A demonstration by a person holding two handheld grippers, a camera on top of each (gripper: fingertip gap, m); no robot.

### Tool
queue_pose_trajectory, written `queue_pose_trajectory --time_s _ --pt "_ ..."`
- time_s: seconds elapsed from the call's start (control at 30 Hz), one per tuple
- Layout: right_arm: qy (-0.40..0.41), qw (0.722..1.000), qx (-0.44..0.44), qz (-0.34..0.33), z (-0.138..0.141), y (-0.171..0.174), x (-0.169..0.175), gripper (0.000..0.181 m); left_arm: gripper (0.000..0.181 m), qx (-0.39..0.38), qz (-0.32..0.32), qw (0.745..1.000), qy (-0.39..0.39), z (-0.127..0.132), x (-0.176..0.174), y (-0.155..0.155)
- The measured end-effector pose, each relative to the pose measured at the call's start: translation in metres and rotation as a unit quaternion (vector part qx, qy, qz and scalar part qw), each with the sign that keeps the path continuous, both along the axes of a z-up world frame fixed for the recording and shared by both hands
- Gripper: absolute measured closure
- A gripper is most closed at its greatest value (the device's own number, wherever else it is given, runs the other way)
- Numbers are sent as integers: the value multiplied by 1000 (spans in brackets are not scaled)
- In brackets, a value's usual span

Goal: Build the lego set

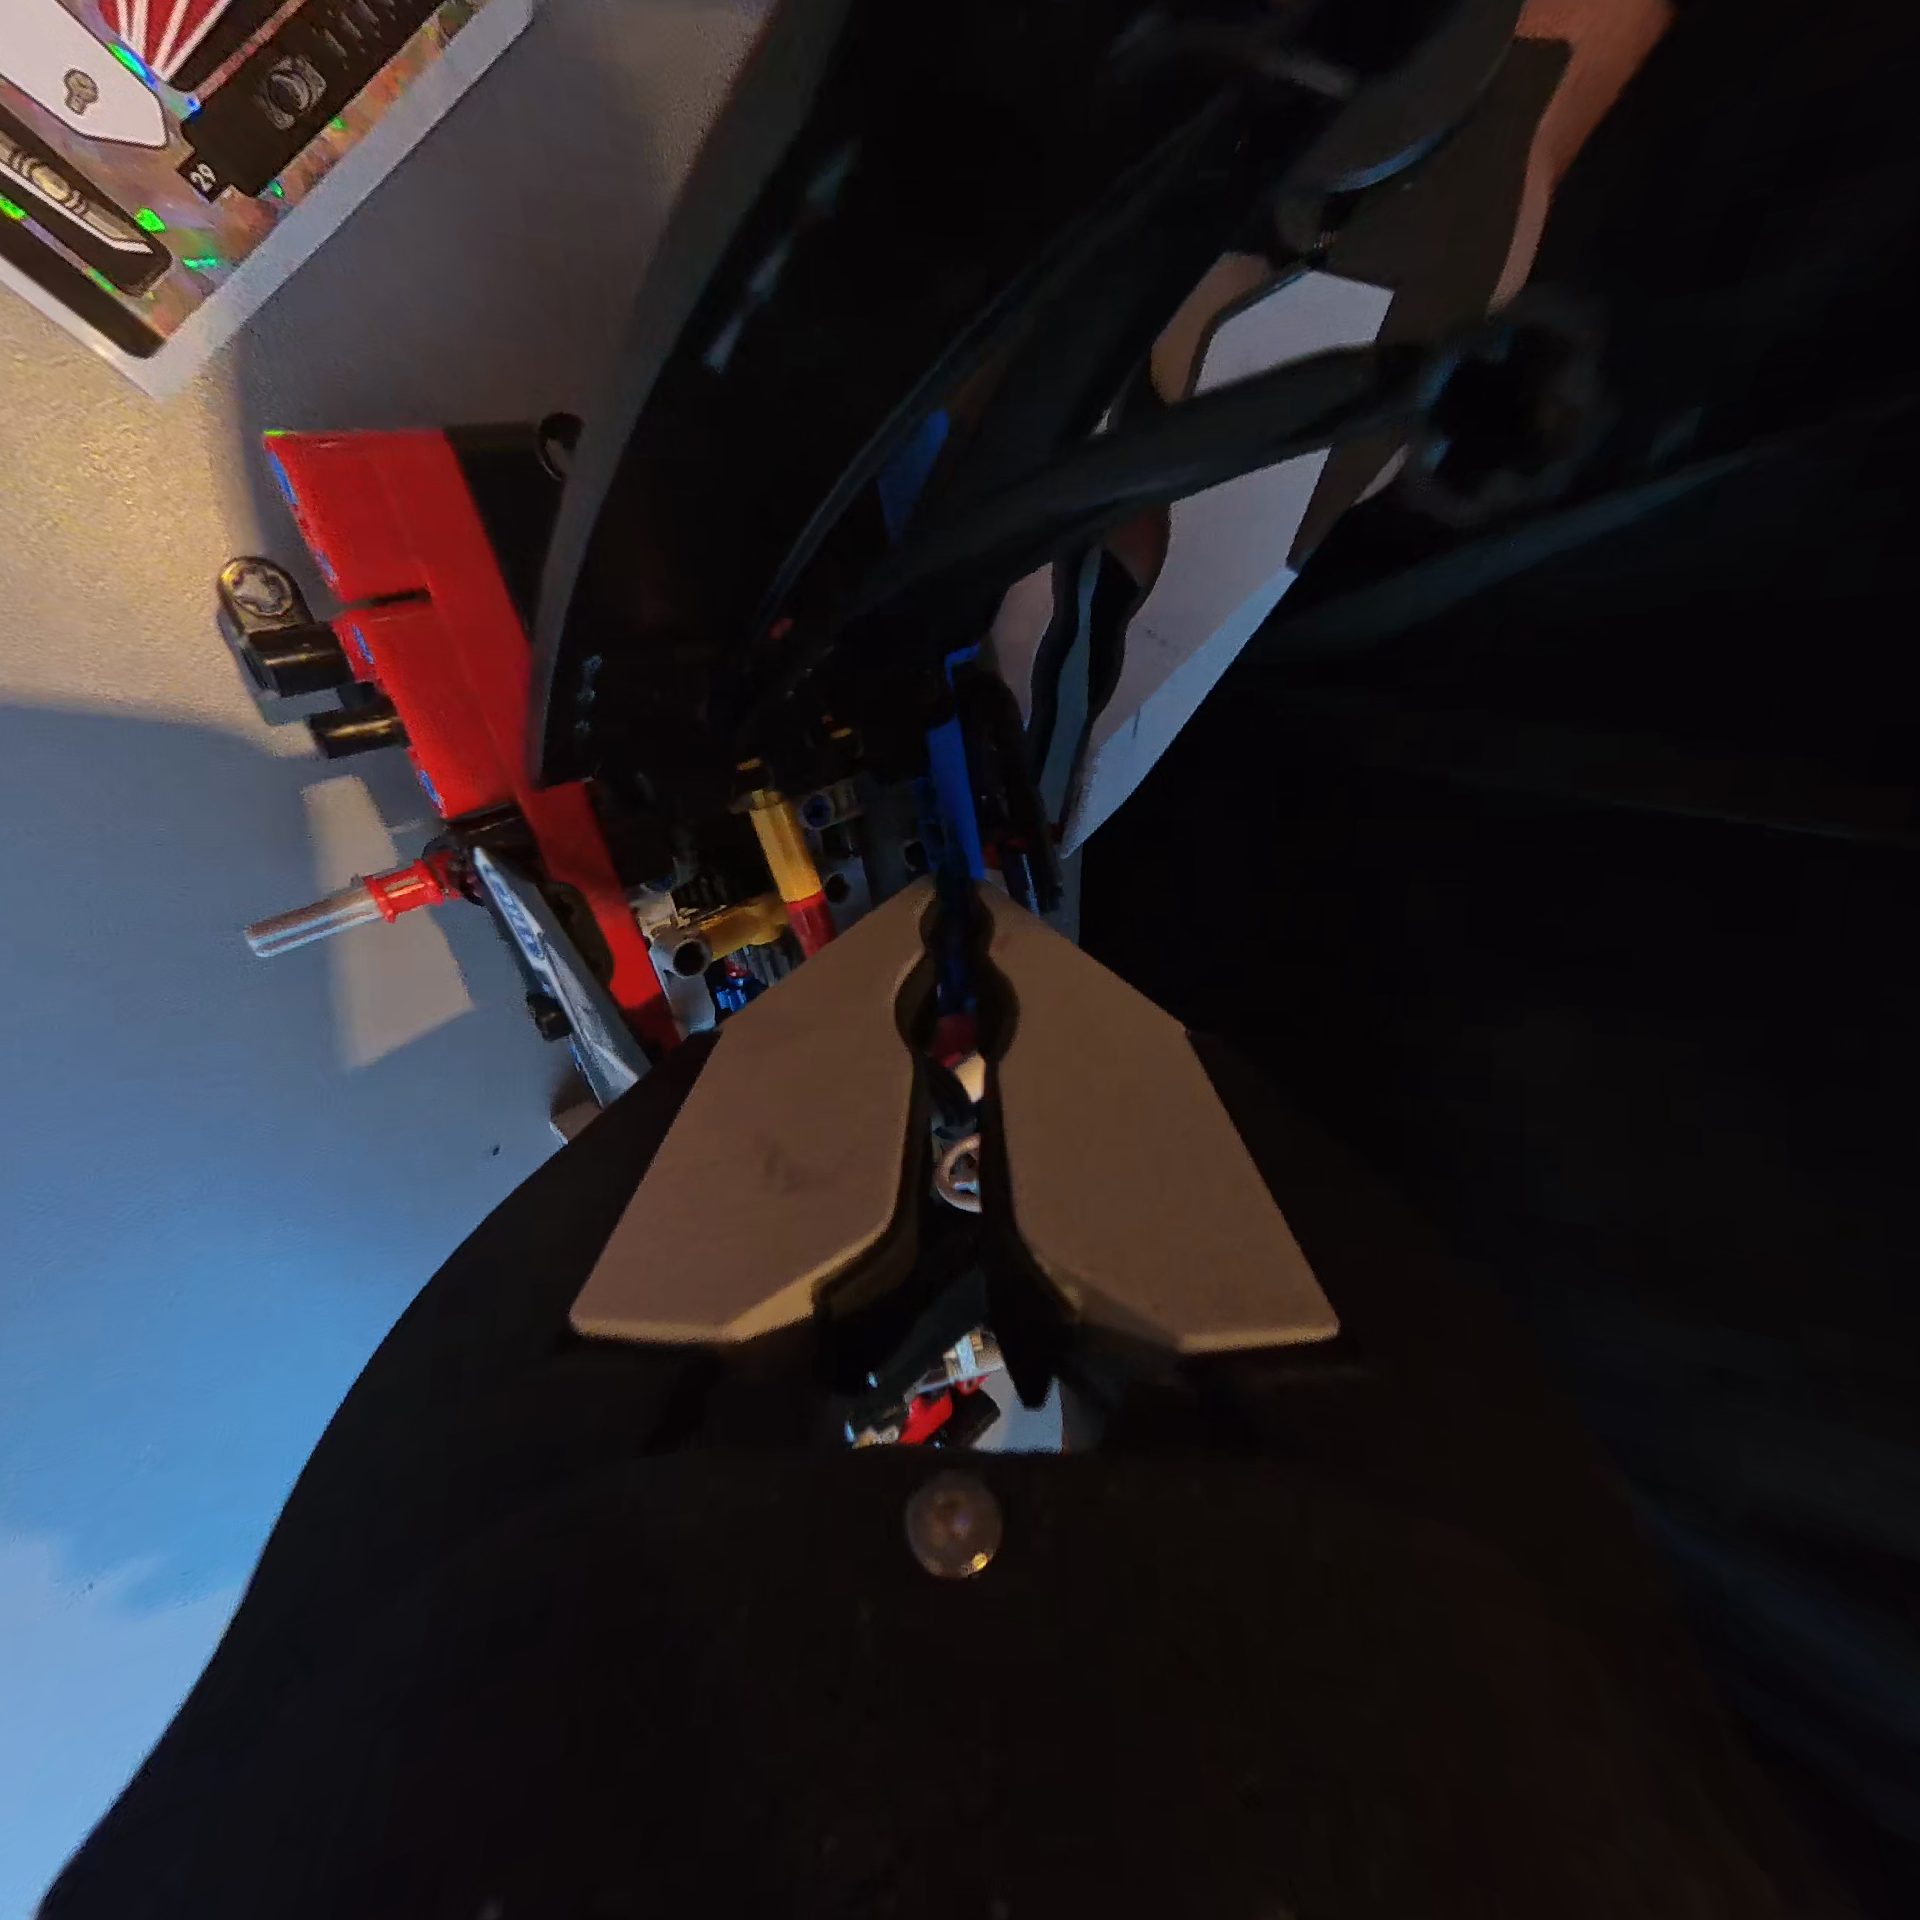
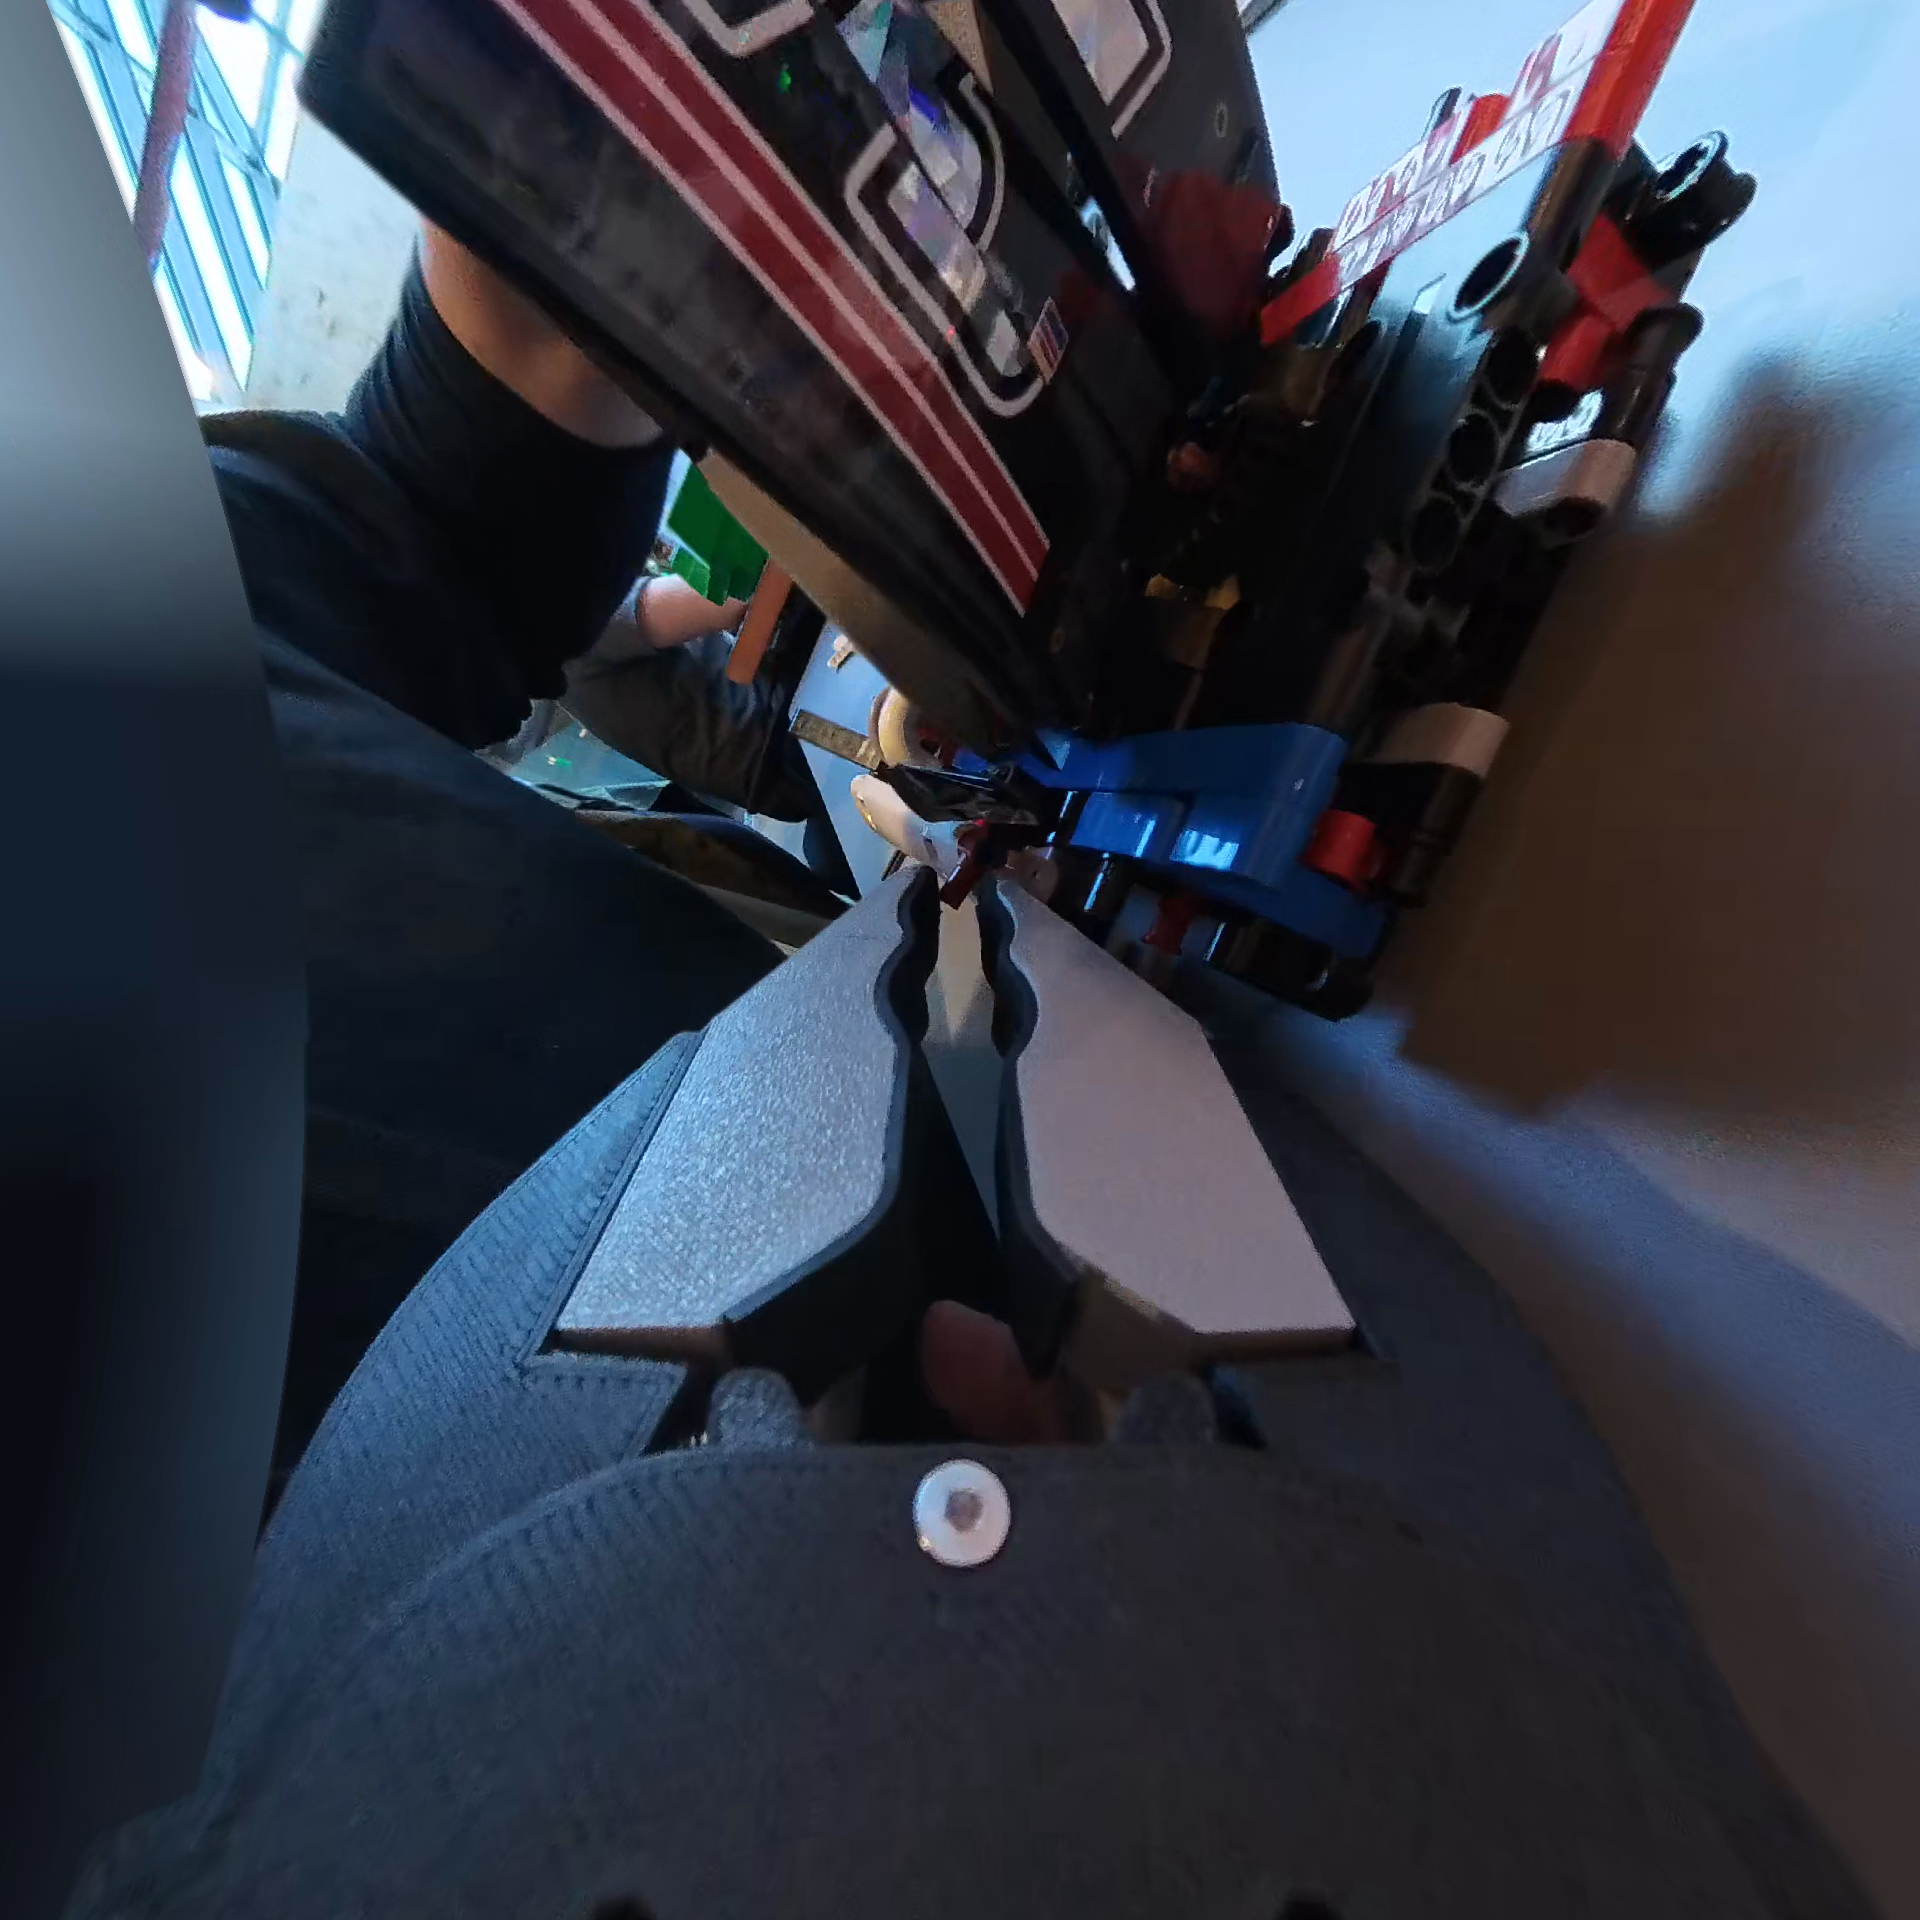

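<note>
My left hand-held gripper point(image 1: 956, 935) is clenched on the lego model point(image 1: 748, 831), lifted above the tabletop point(image 1: 208, 1143); my right hand-held gripper point(image 2: 961, 904) sits slightly parted at its blue beams point(image 2: 1195, 800).

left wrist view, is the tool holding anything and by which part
The left tool is shut on the lego model, pinching a thin black and blue edge strip at its near end, between the fingertips.

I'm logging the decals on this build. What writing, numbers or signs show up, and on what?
I won't copy wording; here is where it stands.
Sticker sheet: printed marks and a small number tag.
Grey slanted piece: blue print, blurred.
Red and white strip: blurred marks.
Black striped panel: small emblem, too small to read.
</note>
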State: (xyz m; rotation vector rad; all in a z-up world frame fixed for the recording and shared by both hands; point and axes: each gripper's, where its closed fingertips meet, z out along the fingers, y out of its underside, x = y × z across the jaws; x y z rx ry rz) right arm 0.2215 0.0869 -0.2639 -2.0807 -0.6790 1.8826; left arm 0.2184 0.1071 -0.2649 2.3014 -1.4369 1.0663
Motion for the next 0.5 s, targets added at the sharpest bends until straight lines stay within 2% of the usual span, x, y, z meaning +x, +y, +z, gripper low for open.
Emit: queue_pose_trajectory --time_s 0.13,0.23,0.37,0.5 --pt "-3 1000 8 -5 0 1 0 177 181 -3 9 1000 -16 2 1 1" --pt "-4 1000 10 -8 1 1 1 177 181 20 -1 1000 4 -1 -6 2" --pt "3 1000 11 -12 4 1 3 178 167 14 1 1000 5 3 -6 -1" --pt "3 1000 6 -20 4 2 3 169 169 6 -3 1000 8 2 -3 -5"
